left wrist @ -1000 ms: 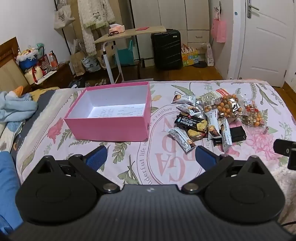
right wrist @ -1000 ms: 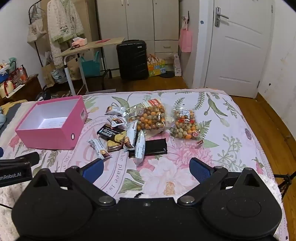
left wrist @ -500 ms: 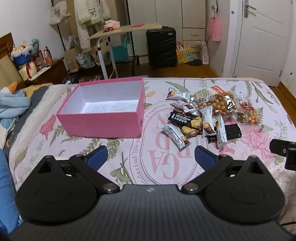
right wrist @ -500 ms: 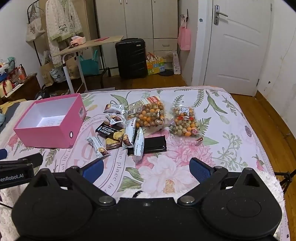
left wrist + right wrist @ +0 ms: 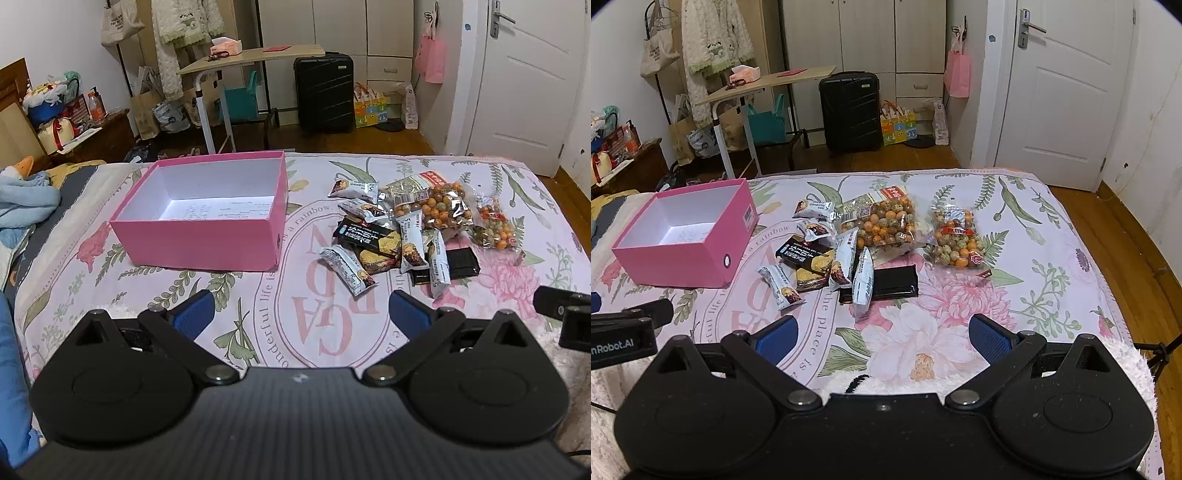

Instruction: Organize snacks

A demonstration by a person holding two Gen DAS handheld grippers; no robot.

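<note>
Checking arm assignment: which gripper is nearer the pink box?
Left. The left gripper hovers just before the pink box; the right gripper sits further right, beyond the snacks.

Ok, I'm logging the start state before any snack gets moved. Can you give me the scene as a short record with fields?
surface: bed with floral sheet
container: pink box, open, nothing inside
snacks: pile of packets right of the box, on the sheet
largest items: two clear bags of coated nuts
left hand-held gripper: open, holding nothing
right hand-held gripper: open, holding nothing
</note>
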